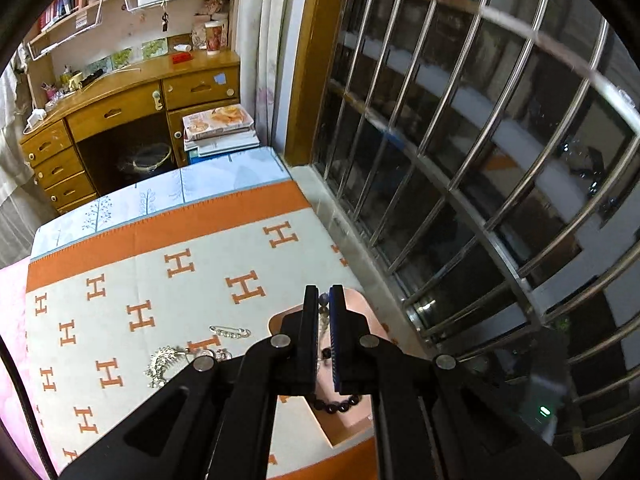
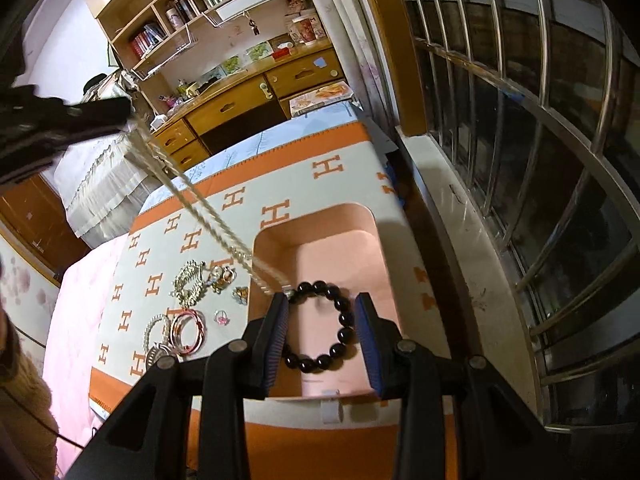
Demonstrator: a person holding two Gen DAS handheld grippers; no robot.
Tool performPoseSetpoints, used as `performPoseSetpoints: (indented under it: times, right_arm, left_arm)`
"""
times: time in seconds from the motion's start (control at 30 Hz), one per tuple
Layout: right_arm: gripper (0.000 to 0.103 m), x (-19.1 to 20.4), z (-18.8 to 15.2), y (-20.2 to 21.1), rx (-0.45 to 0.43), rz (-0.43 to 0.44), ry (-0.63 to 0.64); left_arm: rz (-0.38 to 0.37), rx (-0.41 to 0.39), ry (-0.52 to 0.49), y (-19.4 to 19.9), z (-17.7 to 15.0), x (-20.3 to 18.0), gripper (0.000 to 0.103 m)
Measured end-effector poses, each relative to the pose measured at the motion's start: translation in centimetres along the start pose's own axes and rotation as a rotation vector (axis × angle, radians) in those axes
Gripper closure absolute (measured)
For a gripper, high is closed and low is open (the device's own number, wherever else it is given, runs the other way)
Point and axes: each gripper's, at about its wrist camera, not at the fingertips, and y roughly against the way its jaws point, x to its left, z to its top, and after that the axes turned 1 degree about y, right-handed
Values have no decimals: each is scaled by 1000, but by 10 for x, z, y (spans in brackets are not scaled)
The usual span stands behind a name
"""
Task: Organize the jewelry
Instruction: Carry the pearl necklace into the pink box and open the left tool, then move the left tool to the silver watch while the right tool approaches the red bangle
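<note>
A pink tray lies on the orange-and-white H-patterned blanket by the window; it also shows in the left wrist view. A black bead bracelet lies in the tray, between the fingers of my open right gripper. My left gripper is shut on a pale chain necklace, held high so the chain hangs slanting down into the tray. Beads show between its pads. Loose jewelry lies on the blanket: a silver brooch, bangles, a safety pin.
A barred window and its sill run along the right. A wooden desk with drawers and bookshelves stands beyond the bed, with stacked magazines beside it. A pink quilt covers the bed's left.
</note>
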Motion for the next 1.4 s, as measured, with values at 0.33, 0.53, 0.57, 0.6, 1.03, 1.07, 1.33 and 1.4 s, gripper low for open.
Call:
performPoseSetpoints:
  times: [0.33,0.53,0.57,0.6,1.03,1.07,1.33,1.4]
  right_arm:
    - [68,-9,-4,-6,16,6,-16]
    - [68,-12,-6,-13,32,16,-23]
    - [68,-12,-7,-15,37,17,-23]
    - [68,-12,-7,-16,39,18,-25]
    - [68,-6,-11,-19,50,27,-1]
    - [68,-4,-10,-19,51,29,2]
    - [68,22,-10,-23,69,67,66]
    - [68,33,-10,-23,68,83,93]
  left_arm:
    - [-2,-3,-9,-22,7,-15,100]
    - [-18,-48,-32,-9,17,-24,100]
    - [-18,-45,-37,-12,17,-25,100]
    - [-17,-38,-41,-15,16,-26,100]
    - [34,146,-38,-72,-20,1,84]
    - [42,143,-30,-69,-21,7,84]
    - [163,65,36,-22,-41,74,52]
    - [192,54,59,-7,-51,94,52]
